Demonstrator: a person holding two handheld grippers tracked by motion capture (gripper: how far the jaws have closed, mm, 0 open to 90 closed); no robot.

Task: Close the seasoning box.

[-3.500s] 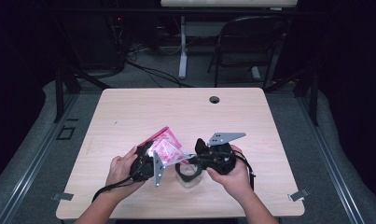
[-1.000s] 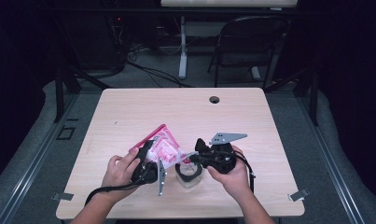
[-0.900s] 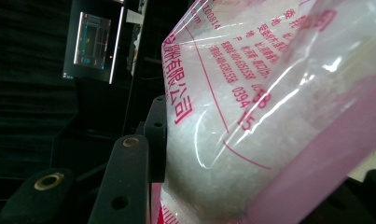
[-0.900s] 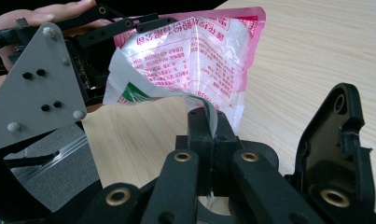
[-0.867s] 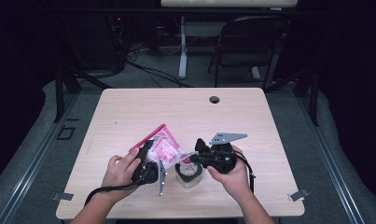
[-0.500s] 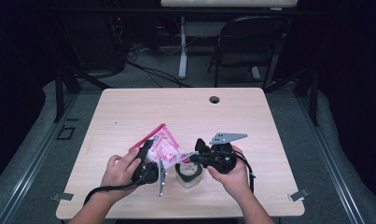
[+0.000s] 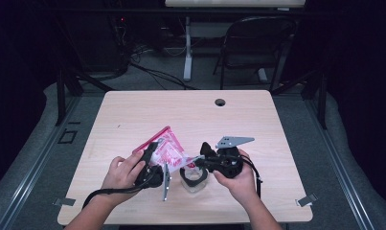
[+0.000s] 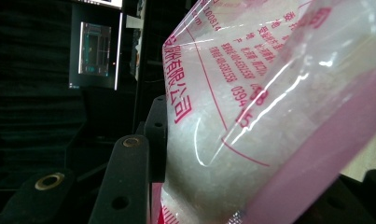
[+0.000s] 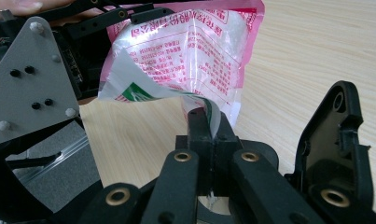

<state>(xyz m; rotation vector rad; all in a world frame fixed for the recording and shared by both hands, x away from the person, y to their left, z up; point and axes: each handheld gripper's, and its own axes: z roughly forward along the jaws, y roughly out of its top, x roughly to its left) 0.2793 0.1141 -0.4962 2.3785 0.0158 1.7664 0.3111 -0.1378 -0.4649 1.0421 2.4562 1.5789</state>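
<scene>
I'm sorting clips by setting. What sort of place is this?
Likely a lab or recording studio, not a home: a bare wooden table ringed by black curtains, cables on grey carpet, a folding chair, and a lit monitor beyond.

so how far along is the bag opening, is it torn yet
Done: both grippers have hold of the clear plastic bag with pink print, lifted off the wooden table. In hand: the left gripper clamps the bag's body; the right gripper is shut on a strip at its corner, which looks partly torn. Left: finishing the tear; the white grains inside remain in the bag.
</scene>
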